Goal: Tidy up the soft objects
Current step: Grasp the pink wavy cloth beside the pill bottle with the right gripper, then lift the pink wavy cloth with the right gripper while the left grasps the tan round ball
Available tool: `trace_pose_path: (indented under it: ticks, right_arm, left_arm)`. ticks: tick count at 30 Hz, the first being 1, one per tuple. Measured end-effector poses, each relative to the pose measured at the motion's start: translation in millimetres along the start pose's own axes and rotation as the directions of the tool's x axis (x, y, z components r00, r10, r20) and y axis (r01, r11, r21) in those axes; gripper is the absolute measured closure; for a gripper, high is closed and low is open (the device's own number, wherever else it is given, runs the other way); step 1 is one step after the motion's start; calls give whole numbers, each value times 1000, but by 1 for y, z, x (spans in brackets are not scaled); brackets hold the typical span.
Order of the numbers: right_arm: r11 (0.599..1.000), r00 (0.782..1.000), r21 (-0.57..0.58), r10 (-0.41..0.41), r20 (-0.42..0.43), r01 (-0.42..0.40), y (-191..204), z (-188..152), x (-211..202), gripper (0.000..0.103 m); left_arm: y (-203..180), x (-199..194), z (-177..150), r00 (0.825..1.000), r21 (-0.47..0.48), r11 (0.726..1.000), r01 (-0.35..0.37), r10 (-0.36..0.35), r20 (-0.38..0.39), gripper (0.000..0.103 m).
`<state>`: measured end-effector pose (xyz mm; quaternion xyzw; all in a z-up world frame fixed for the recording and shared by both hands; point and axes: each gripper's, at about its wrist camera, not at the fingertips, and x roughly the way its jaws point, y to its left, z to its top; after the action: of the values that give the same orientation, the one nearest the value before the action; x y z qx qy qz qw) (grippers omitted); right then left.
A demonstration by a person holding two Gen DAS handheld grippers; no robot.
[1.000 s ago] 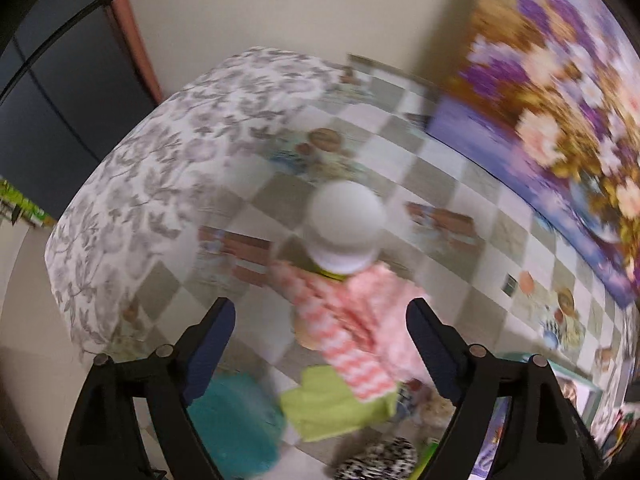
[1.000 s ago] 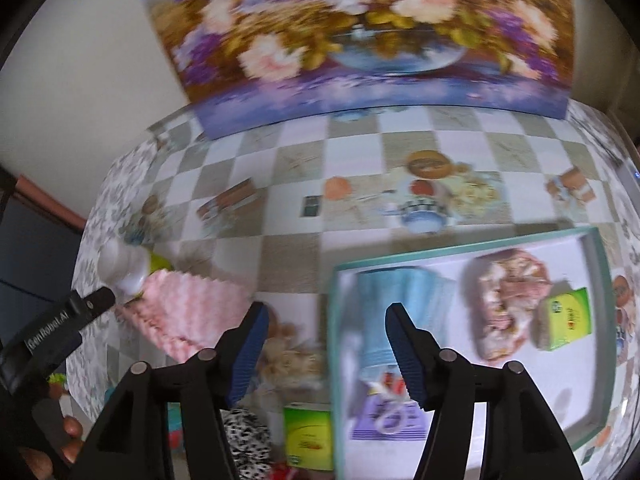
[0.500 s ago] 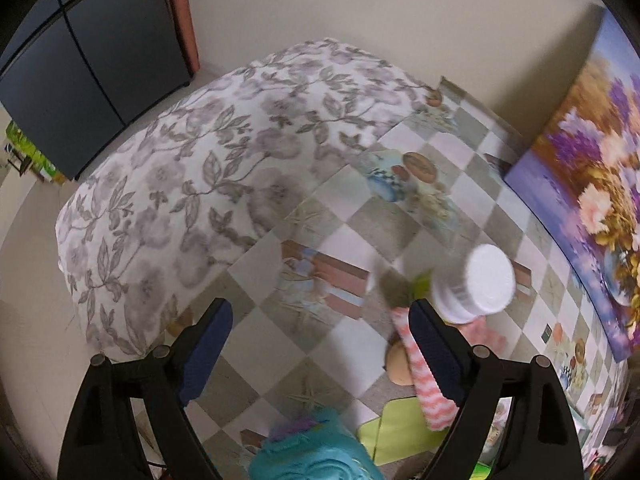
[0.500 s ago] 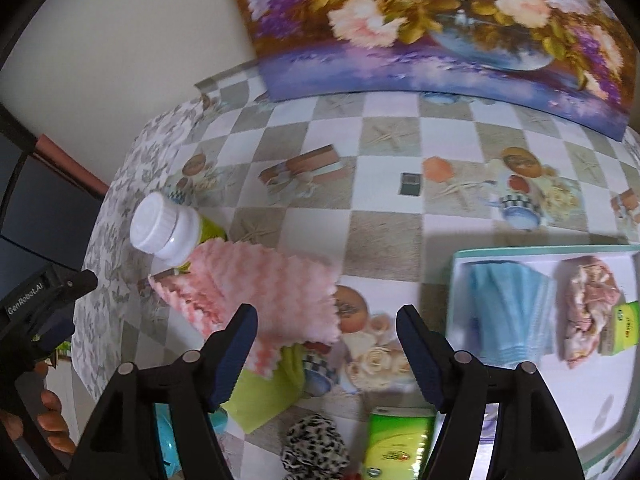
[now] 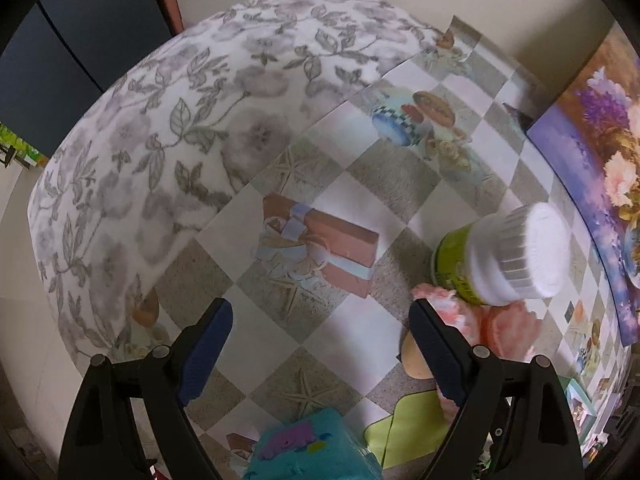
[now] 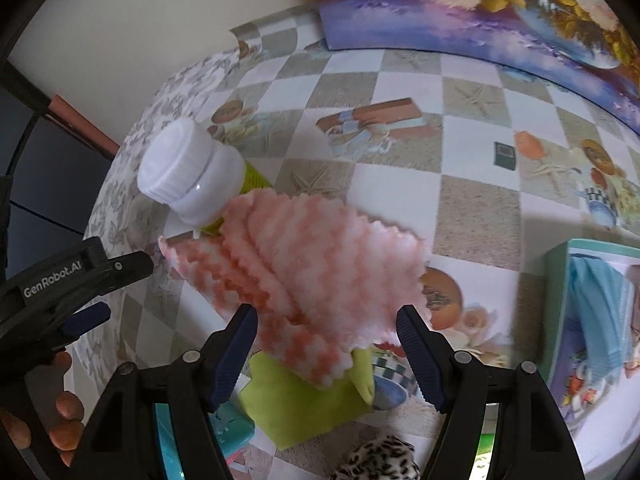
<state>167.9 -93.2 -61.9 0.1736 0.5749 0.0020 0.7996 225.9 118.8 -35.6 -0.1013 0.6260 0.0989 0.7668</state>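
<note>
Right gripper (image 6: 327, 322) spread, jaws just opened wider, nothing pinched; pink wavy cloth (image 6: 312, 268) lies on checkered table (image 6: 476, 208) beneath gap. Left gripper (image 5: 320, 330) spread wide, empty, over bare squares. Lime cloth (image 6: 296, 404) under pink cloth's near edge. White-capped bottle (image 6: 192, 176) beyond. Teal tray (image 6: 554, 312) holding blue cloth (image 6: 604, 312) at right.

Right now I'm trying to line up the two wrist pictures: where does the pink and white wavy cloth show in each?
Left wrist view: the pink and white wavy cloth is at lower right, mostly hidden behind the left gripper's right finger.
Right wrist view: it fills the centre, spread just ahead of the open right gripper.
Shared landmark: the white-capped green bottle, which the cloth's far edge meets in both views.
</note>
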Motion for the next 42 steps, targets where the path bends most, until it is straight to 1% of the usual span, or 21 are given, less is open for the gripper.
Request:
trace_pose_path:
  ticks: [6,11,13,15,16,18,19,21,22,23,24,32,42]
  right_arm:
    - [1000,1000,-1,-8,-6,8,2,-1,15,28]
    - [1000,1000,4,-3,14,3,2,0,18,29]
    - [1000,999,14,13,31,-13,0,2,15,35]
    - [1000,999,17,15,41,-15,-2,3,13,48]
    - [1000,999,15,14,40,-15,-3,4,14,51]
    - [1000,999,12,11,43,-11,-4,4,15,62]
    - [1000,999,11,12,44,-12,-4,4,15,64]
    - [1000,999,6,17,51,-17,-4,5,14,74]
    - [1000,998,4,21,59,-21,-4,5,13,78]
    - [1000,997,2,26,67,-26,-5,6,11,84]
    - [999,997,2,33,75,-33,-5,6,8,85]
    - [997,990,16,75,117,-77,-13,11,-15,89]
    - [991,970,23,121,211,-129,-22,20,-60,89]
  left_arm:
    - [5,5,3,1000,-20,1000,-3,3,-10,13]
    - [4,6,4,1000,-22,1000,7,-7,-13,13]
    - [4,6,4,1000,-25,1000,12,-12,-14,13]
    - [5,6,5,1000,-26,1000,15,-15,-12,13]
    - [4,6,5,1000,-27,1000,14,-15,-11,13]
    - [4,5,5,1000,-24,1000,17,-17,-8,13]
    - [3,4,5,1000,-23,1000,18,-18,-8,13]
    - [3,3,4,1000,-23,1000,22,-22,-6,13]
    - [3,3,4,1000,-23,1000,22,-22,-5,13]
    - [2,3,4,1000,-22,1000,22,-22,-4,13]
    - [2,3,4,1000,-23,999,22,-22,-3,13]
    - [-1,-3,4,999,-20,999,39,-39,7,13]
    - [-8,-7,2,998,-6,999,54,-54,11,13]
